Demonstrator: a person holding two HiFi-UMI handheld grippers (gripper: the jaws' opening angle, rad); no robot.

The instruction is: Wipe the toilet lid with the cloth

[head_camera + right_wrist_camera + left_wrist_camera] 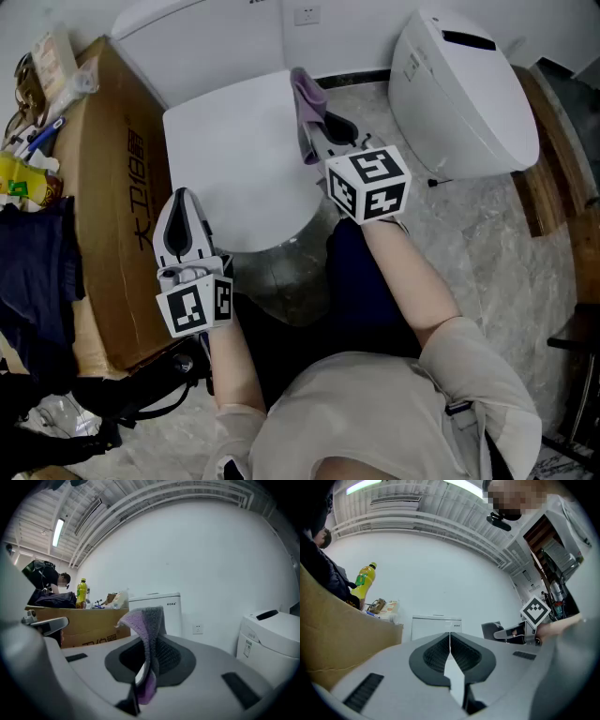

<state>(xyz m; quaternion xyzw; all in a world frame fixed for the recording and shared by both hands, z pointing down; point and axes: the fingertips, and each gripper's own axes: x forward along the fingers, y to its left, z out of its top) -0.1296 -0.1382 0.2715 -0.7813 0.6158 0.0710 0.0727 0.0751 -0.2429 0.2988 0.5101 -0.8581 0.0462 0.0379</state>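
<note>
White toilet lid (239, 159), right tongs (310, 141) clamping purple cloth (307, 97), Chinese-printed cardboard box (112, 187)

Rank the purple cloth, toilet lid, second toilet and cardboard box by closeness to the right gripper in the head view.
1. purple cloth, held in the right gripper.
2. toilet lid, just to its left.
3. second toilet, off to the right.
4. cardboard box, far left.

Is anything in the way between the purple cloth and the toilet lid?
No, nothing visible. The purple and grey knitted cloth, clamped in the right gripper, is at the right edge of the closed white toilet lid, whose top is bare. The shut, empty left gripper is by its left edge.
</note>
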